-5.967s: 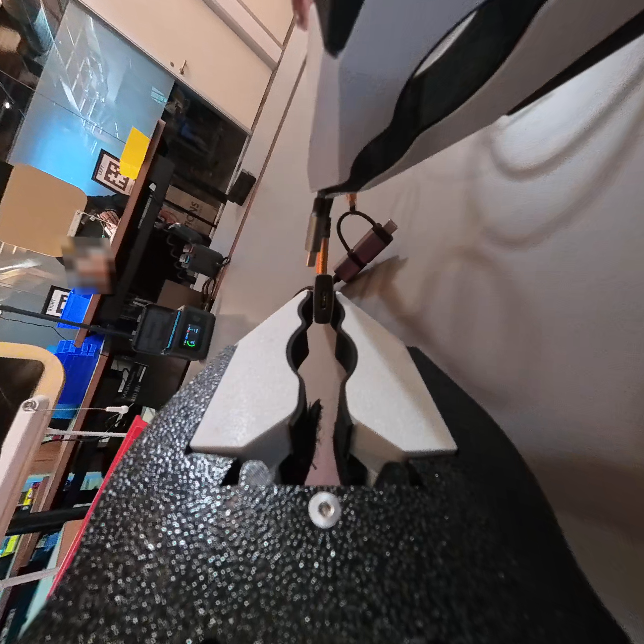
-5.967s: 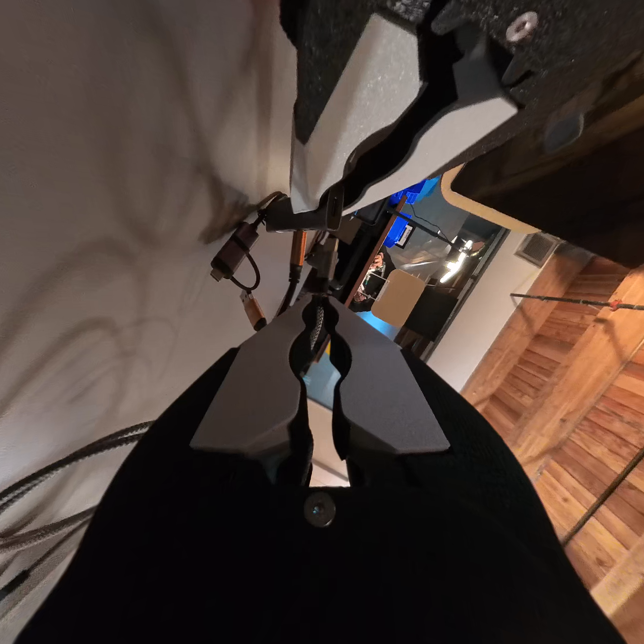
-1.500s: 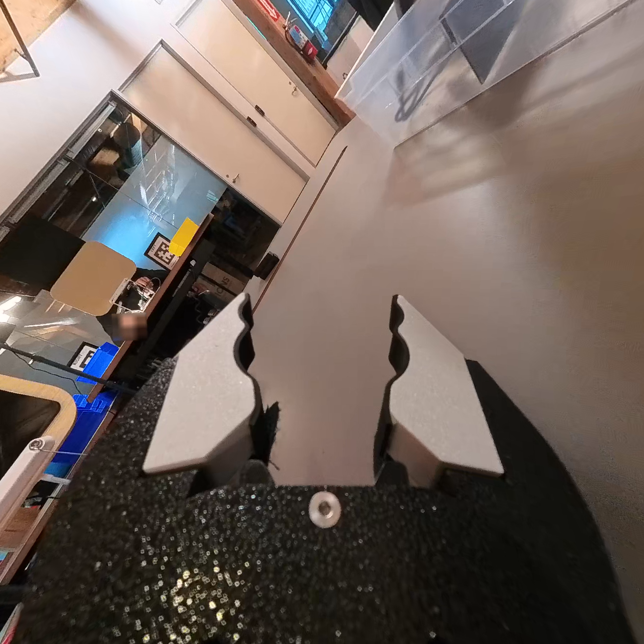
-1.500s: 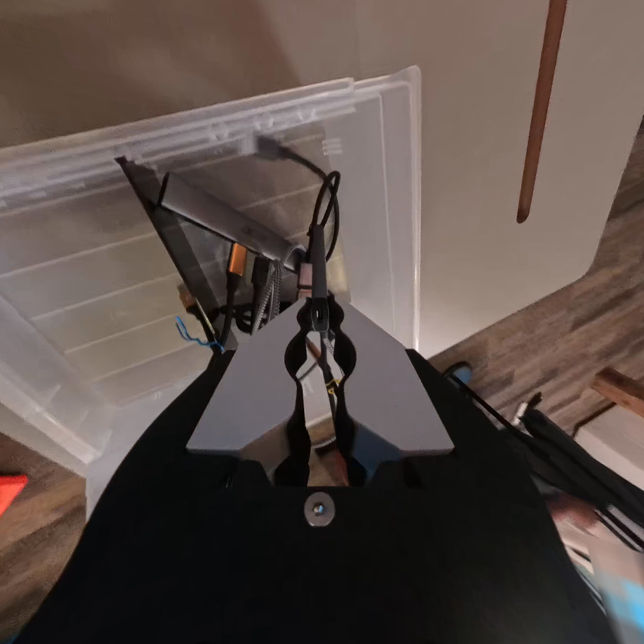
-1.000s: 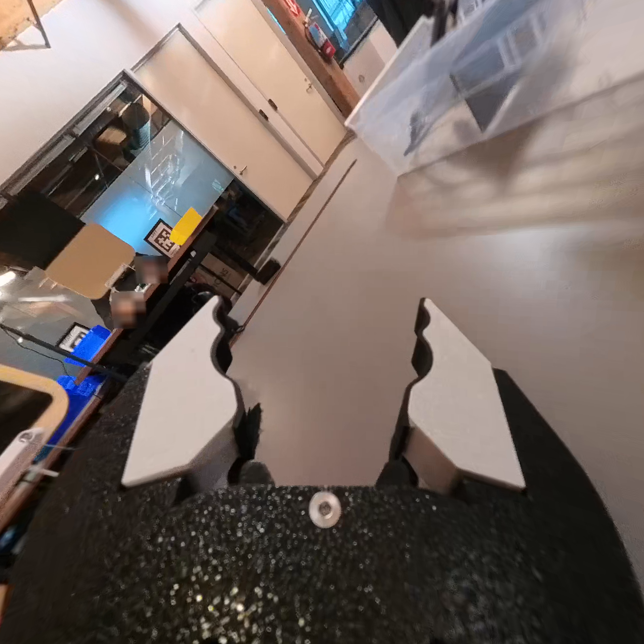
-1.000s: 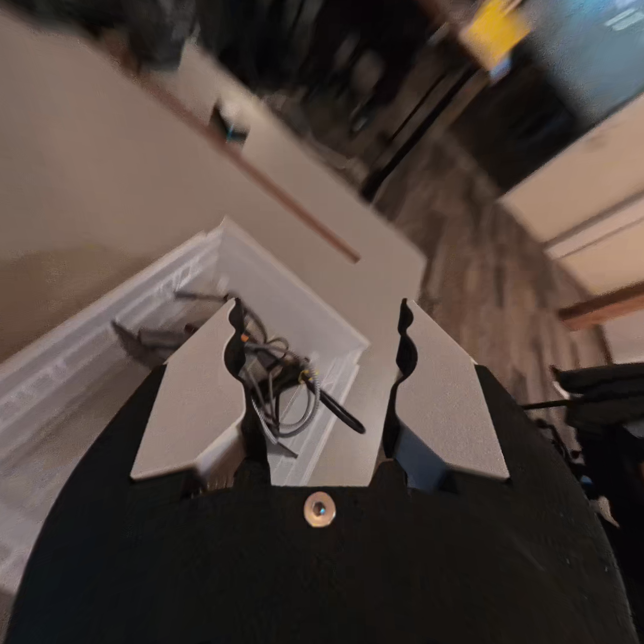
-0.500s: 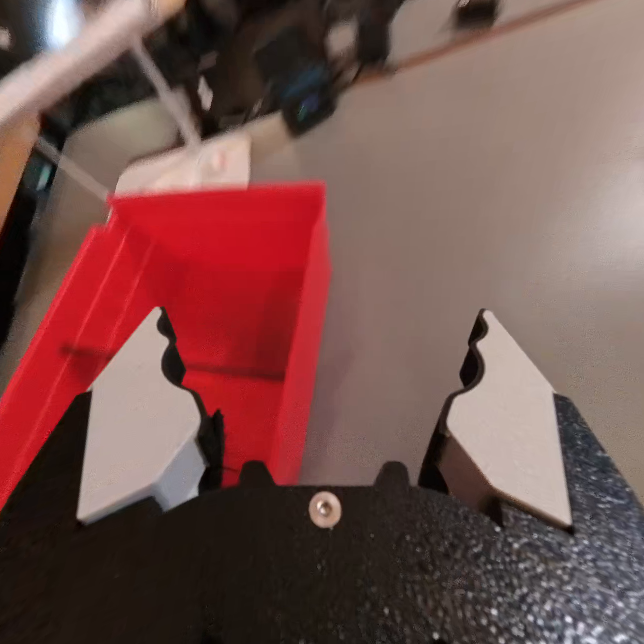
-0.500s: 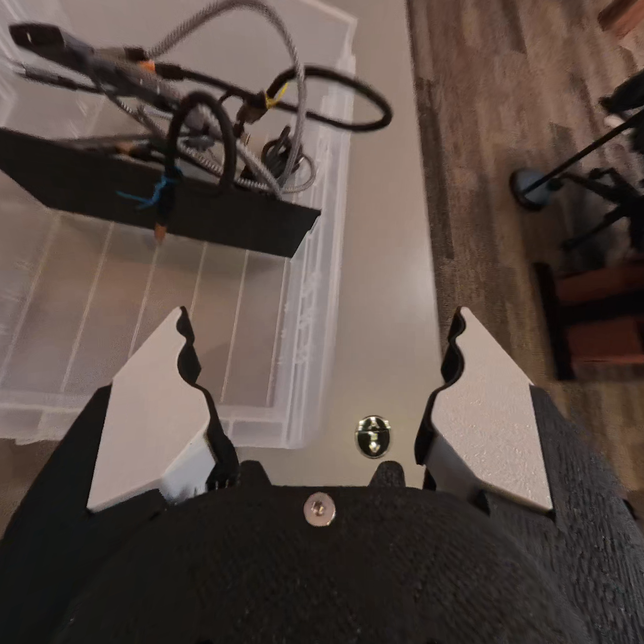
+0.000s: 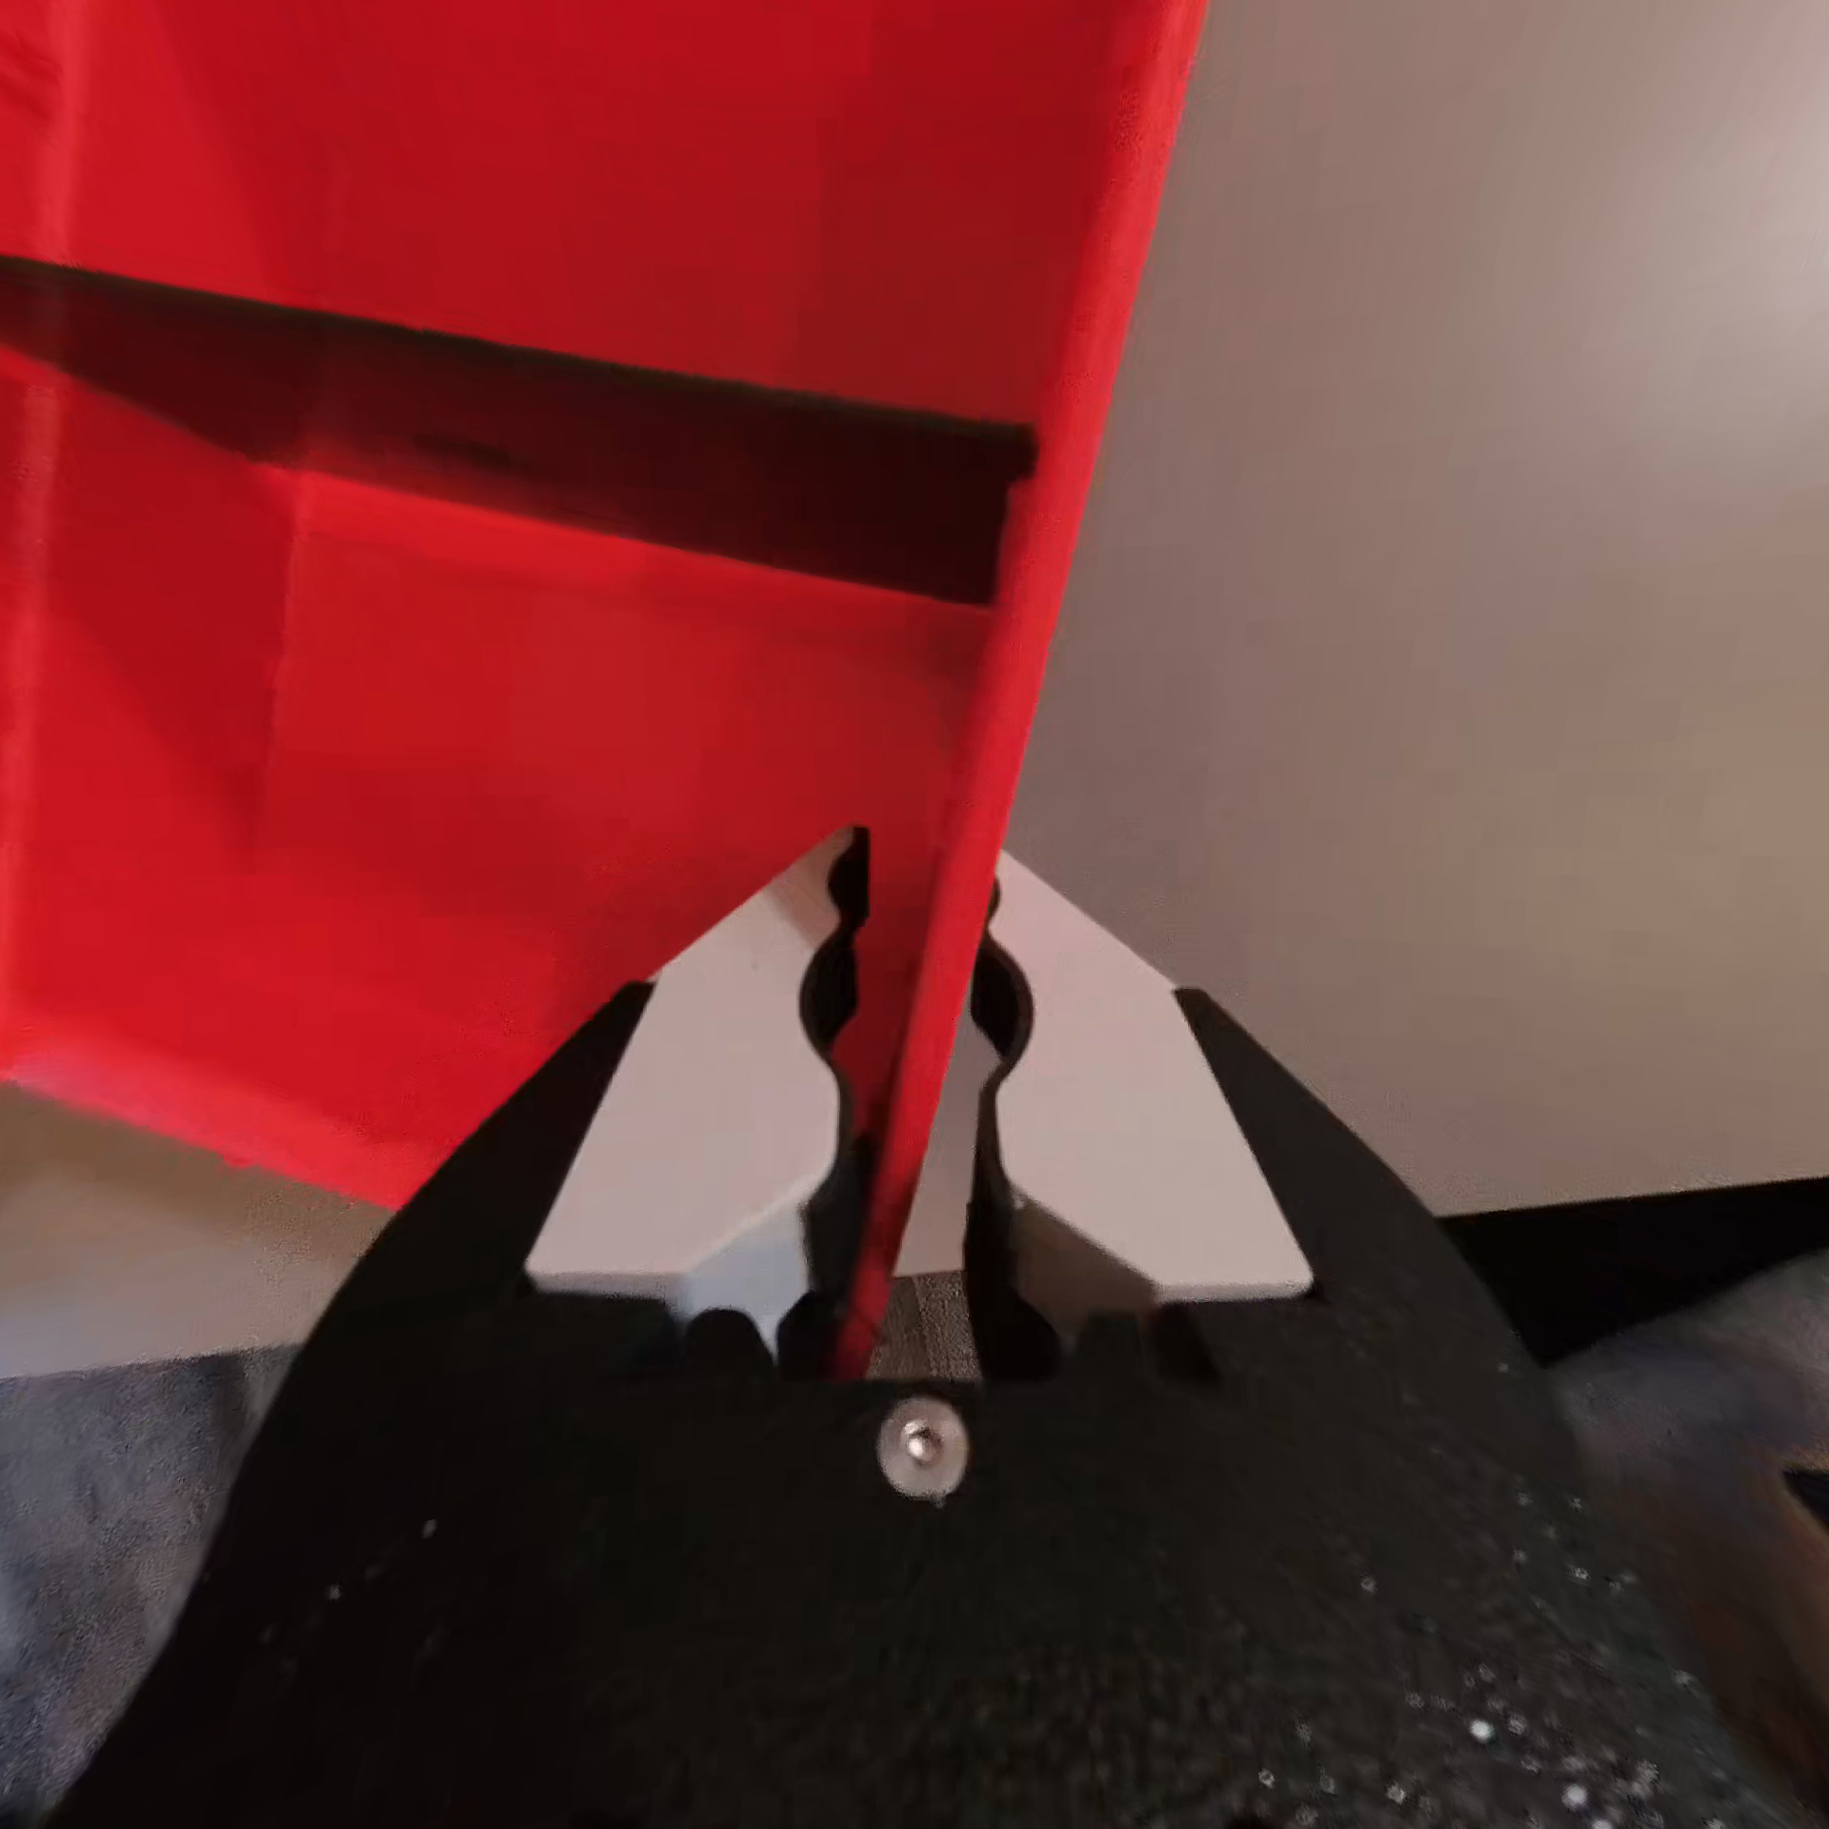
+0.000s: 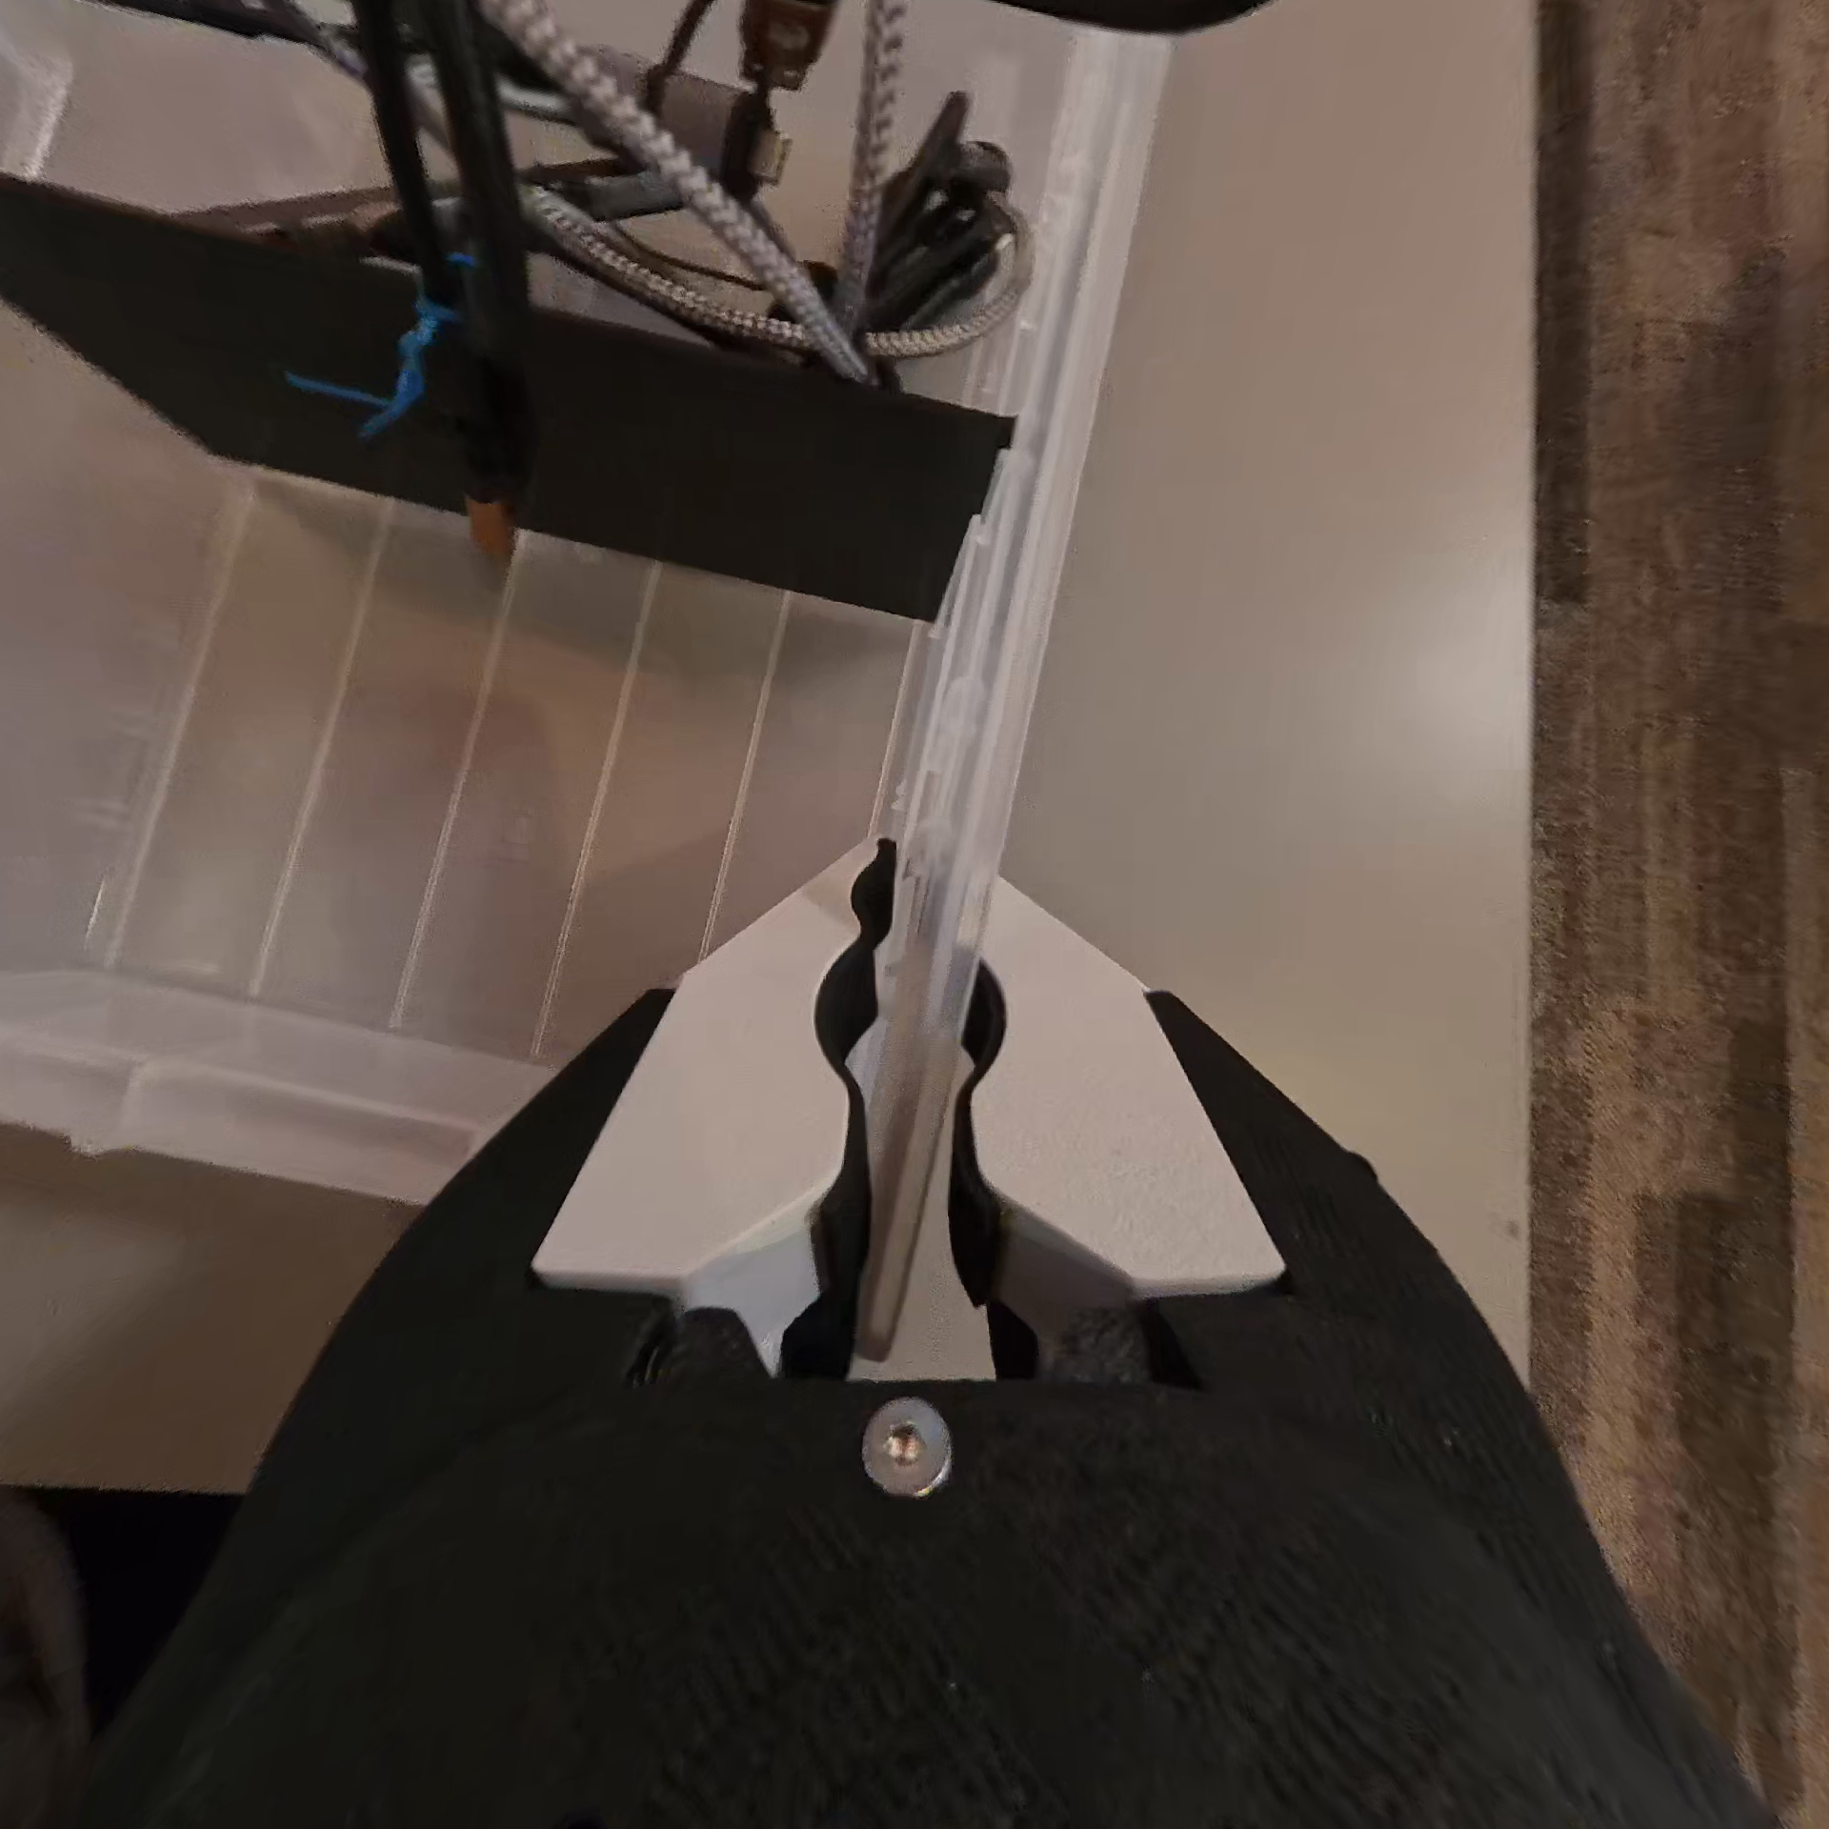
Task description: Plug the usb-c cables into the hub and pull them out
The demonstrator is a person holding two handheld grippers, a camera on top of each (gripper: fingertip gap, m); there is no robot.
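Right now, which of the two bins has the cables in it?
The clear plastic bin, whose wall sits between the right gripper's fingers. Cables lie behind its black divider. The red bin, at the left gripper, shows none.

A pale beige table (image 10: 1287, 594) carries everything I see. A clear plastic bin (image 10: 396, 752) sits directly on it, close to the table's right edge, beyond which lies wood-grain floor (image 10: 1683, 693). A red bin (image 9: 495, 693) also rests on the tabletop, with bare pale surface stretching away to its right.
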